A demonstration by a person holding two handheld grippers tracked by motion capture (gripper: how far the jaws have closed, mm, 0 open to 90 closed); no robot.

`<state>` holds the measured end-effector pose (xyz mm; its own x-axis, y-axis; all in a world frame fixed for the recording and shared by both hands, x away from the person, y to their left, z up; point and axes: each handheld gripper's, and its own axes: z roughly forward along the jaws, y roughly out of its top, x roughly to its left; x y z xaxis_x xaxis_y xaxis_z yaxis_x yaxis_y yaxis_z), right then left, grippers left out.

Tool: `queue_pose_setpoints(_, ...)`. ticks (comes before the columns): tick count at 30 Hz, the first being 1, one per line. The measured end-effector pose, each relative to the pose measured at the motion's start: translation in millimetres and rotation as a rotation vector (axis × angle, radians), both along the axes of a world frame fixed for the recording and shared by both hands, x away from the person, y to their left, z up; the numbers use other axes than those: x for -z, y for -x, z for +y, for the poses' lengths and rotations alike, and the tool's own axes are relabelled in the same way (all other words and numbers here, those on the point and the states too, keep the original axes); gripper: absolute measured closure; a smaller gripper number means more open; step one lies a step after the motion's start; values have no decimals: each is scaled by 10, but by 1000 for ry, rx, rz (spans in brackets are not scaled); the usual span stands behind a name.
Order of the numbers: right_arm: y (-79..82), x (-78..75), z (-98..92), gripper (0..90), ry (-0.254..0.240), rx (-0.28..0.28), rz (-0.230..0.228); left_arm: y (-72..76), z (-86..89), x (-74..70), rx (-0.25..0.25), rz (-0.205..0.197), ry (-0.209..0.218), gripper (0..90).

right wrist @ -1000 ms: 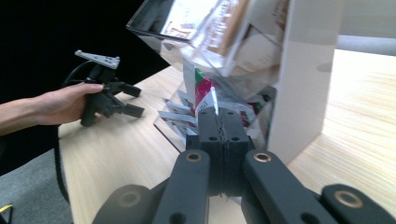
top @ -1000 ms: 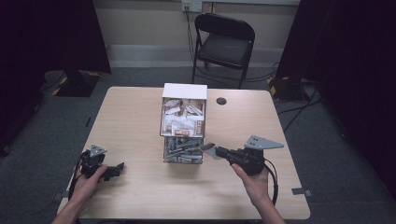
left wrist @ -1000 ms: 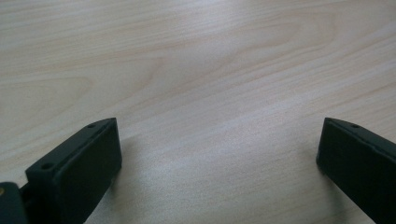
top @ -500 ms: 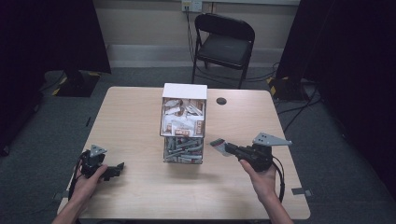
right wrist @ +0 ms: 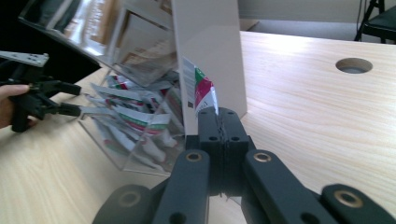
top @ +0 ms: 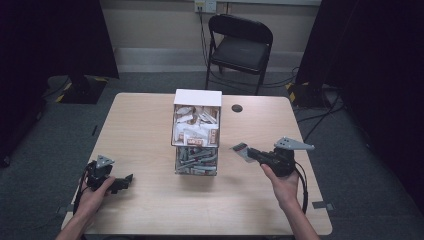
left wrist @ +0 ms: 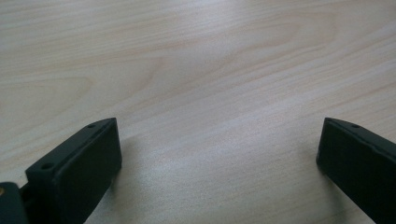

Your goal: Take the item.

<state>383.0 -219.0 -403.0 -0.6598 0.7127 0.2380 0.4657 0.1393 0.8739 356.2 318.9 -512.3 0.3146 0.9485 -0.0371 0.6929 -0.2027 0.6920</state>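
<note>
A dim room with grey carpet surrounds a pale wood counter (top: 150,125), and a black folding chair (top: 240,47) stands beyond its far edge. At the counter's middle sits a clear two-tier dispenser (top: 196,132): boxy packets fill the upper bin, long thin sachets the lower. A round cable hole (top: 237,108) lies just right of its top.

From above, the right tool (top: 241,148) hovers to the right of the dispenser, apart from it, with something small and pale at its tip. The right gripper view makes that plain: the jaws are clenched on a white sachet (right wrist: 201,91) with red and green print, standing up from the tips, the lower bin just behind.

The left tool (top: 127,178) rests near the counter's left front corner. Its own view shows the jaws spread wide over bare wood.
</note>
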Motion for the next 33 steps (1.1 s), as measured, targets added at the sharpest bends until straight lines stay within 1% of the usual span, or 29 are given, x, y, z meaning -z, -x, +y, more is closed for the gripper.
queue_pose_setpoints(5,-82,43,3,895,24,14,12,0,0,0,0,0,0,0)
queue_pose_setpoints(6,-99,52,7,895,41,18,10,0,0,0,0,0,0,0)
queue_pose_setpoints(11,-174,113,21,895,84,28,21,0,0,0,0,0,0,0)
queue_pose_setpoints(19,-311,223,22,895,114,54,52,0,0,0,0,0,0,0)
queue_pose_setpoints(22,-360,269,33,895,117,56,60,0,0,0,0,0,0,0)
queue_pose_setpoints(29,-466,385,61,895,144,67,76,0,0,0,0,0,0,0)
queue_pose_setpoints(33,-500,431,79,895,187,80,69,0,0,0,0,0,0,0)
